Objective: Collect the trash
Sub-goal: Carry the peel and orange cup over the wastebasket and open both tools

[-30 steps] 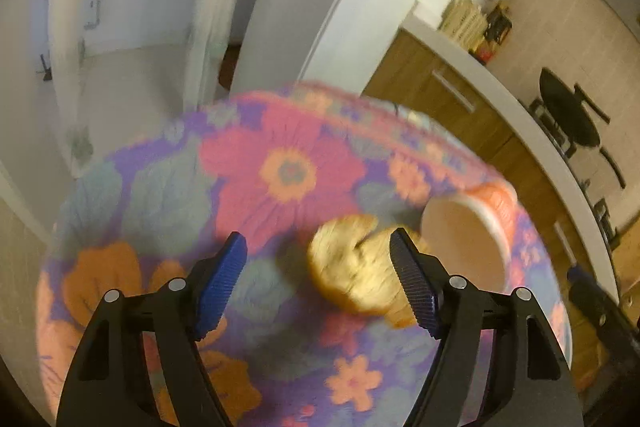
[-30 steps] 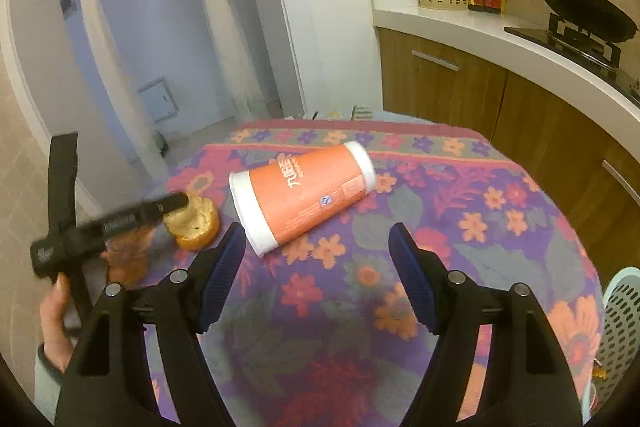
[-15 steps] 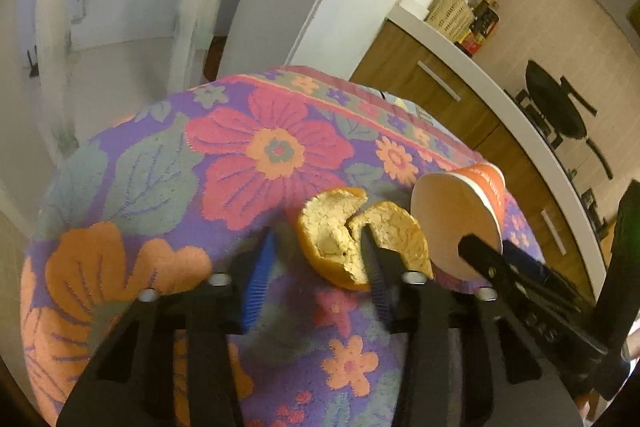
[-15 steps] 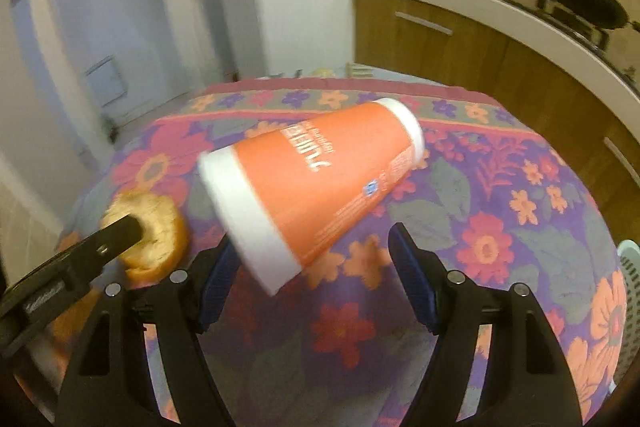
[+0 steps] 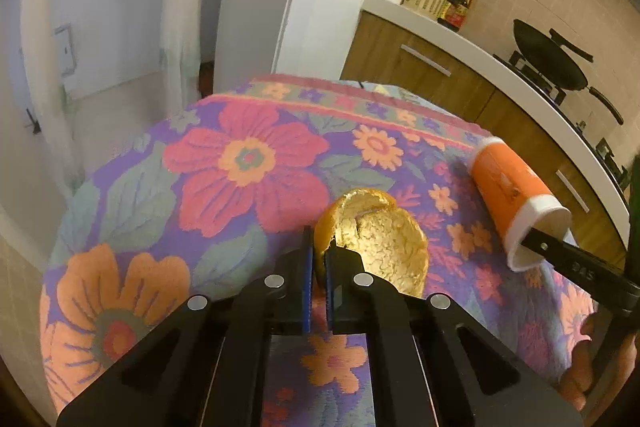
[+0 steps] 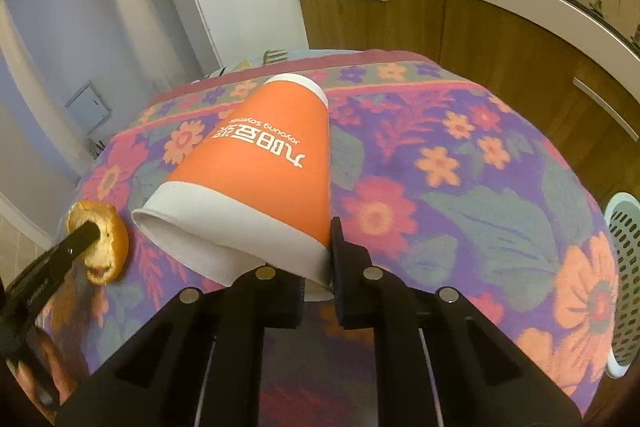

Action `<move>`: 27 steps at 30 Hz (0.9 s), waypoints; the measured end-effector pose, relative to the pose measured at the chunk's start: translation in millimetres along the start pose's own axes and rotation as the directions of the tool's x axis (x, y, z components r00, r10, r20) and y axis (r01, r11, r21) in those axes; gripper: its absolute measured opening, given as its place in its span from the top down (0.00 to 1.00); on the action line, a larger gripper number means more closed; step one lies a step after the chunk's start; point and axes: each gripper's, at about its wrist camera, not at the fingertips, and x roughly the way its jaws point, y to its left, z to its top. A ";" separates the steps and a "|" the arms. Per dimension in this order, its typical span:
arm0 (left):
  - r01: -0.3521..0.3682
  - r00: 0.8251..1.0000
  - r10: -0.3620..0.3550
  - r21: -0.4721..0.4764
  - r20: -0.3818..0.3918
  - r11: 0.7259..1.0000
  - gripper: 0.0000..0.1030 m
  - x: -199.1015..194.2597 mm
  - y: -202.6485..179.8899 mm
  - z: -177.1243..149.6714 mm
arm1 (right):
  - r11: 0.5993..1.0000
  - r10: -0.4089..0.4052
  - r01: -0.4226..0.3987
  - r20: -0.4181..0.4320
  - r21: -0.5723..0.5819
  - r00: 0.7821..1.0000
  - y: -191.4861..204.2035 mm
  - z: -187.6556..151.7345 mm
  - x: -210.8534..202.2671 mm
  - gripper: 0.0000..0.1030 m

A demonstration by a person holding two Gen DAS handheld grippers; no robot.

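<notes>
orange curved peel [image 5: 374,247] sits on the floral-clothed desk [image 5: 240,163], its edge pinched by the nearly closed left gripper [image 5: 318,259]. just right, the right gripper [image 6: 318,267] clamps the white rim of a toppled orange paper cup [image 6: 264,171]. a pale mesh basket [image 6: 626,263] stands at the desk's right edge.

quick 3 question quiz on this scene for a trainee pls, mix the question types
1. True or false: the left tool is shut on the orange peel.
2. Which part of the orange paper cup does the right tool pinch: A) base, B) rim wall, C) middle?
3. Fill in: the cup lies on its ___ on the floral tablecloth.

Key: 1 true; 2 B; 3 side.
</notes>
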 end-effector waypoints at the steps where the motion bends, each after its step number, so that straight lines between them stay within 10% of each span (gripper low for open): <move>1: 0.011 1.000 -0.010 -0.007 0.016 1.000 0.98 -3.7 0.6 0.0 | 1.000 0.017 -0.017 -0.005 0.008 1.000 -8.4 -1.9 -4.9 0.92; 13: 0.226 0.970 -0.229 0.043 0.080 0.973 0.98 -55.2 -61.2 -4.7 | 0.999 0.033 -0.032 0.154 -0.004 0.987 -79.8 -28.0 -87.0 0.92; 27: 0.348 0.930 -0.366 0.285 0.012 0.893 0.98 -76.1 -228.1 -24.2 | 0.998 -0.057 0.048 0.345 0.035 0.937 -191.1 -73.3 -191.9 0.92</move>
